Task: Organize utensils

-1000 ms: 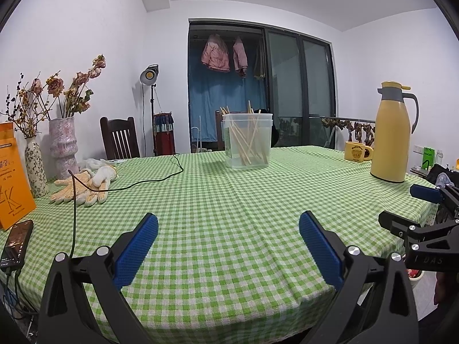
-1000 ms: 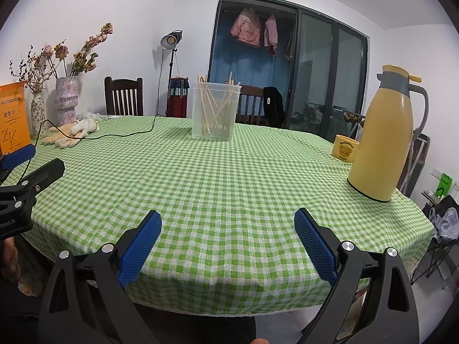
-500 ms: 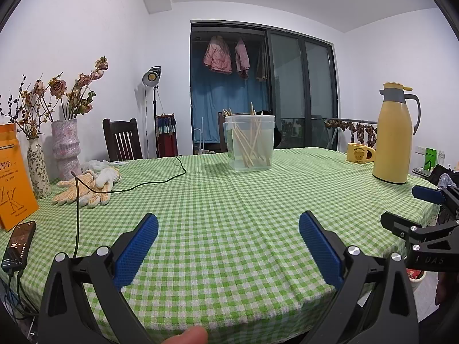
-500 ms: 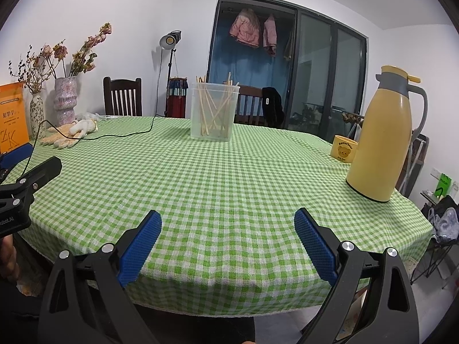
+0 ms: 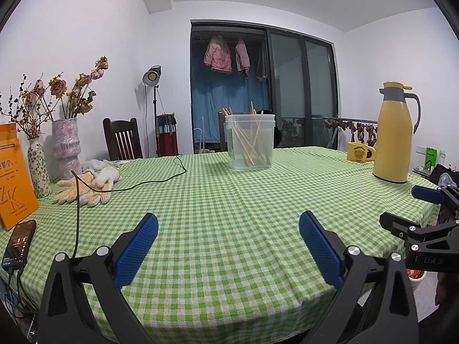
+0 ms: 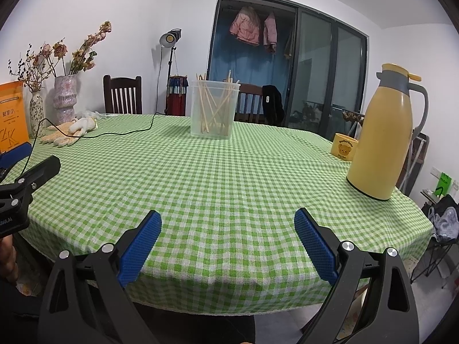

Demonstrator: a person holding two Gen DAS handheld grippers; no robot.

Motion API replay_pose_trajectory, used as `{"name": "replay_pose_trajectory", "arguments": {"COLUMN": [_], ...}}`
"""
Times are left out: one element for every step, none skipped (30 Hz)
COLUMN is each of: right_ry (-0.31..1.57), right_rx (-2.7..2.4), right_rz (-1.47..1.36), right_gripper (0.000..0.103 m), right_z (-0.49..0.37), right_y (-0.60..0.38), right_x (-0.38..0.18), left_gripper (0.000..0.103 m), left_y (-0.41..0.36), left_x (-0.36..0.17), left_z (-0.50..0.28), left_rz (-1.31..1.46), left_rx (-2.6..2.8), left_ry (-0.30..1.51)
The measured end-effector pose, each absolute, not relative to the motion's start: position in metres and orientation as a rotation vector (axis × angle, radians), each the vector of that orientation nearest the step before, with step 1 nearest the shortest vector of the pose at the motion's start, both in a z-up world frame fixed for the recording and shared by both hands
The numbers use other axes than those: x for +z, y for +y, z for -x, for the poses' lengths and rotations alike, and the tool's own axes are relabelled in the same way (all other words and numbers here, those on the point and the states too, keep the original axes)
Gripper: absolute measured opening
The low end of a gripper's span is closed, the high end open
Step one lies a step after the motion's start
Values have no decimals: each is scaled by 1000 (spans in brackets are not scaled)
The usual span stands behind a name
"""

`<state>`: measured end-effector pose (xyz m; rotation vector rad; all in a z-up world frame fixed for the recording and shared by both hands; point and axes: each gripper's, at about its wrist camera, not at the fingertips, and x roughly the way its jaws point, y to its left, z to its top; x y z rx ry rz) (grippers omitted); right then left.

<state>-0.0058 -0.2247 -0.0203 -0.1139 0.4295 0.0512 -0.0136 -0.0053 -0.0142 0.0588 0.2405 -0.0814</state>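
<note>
Both hand-held grippers, left point(image 5: 228, 236) and right point(image 6: 226, 233), are spread wide and empty at the near edge of the desk point(image 5: 229, 200). Chopsticks point(image 5: 248, 143) stand criss-crossed in a clear plastic container point(image 6: 215, 109) at the far side, well apart from either. They're probably light, stiff and a bit slick, so I'd pinch one near its top end, above the rim.

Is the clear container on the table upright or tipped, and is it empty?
Upright, not empty: the clear container stands on the checked tablecloth with chopsticks leaning inside.
</note>
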Motion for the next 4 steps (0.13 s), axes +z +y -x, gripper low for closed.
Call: {"name": "replay_pose_trajectory", "arguments": {"right_ry": [426,422,419,415], "right_rx": [51,48,42,40], "right_rz": [115,117,112,103], "right_gripper": [90,90,90,90], "right_z": [5,4,2,0], "right_y": [-225,-225,-227,-227], "right_x": [-20,-20,-20,-19], "left_gripper": [95,95,96,96], "left_y": [-6,-7,-8,-9], "left_x": [-14,-14,-13,-12], "left_z": [13,13,12,10], "left_rz": [-63,-67,-72,-74], "left_rx": [-85,-89,-93,-96], "left_ry": [240,240,239,238]}}
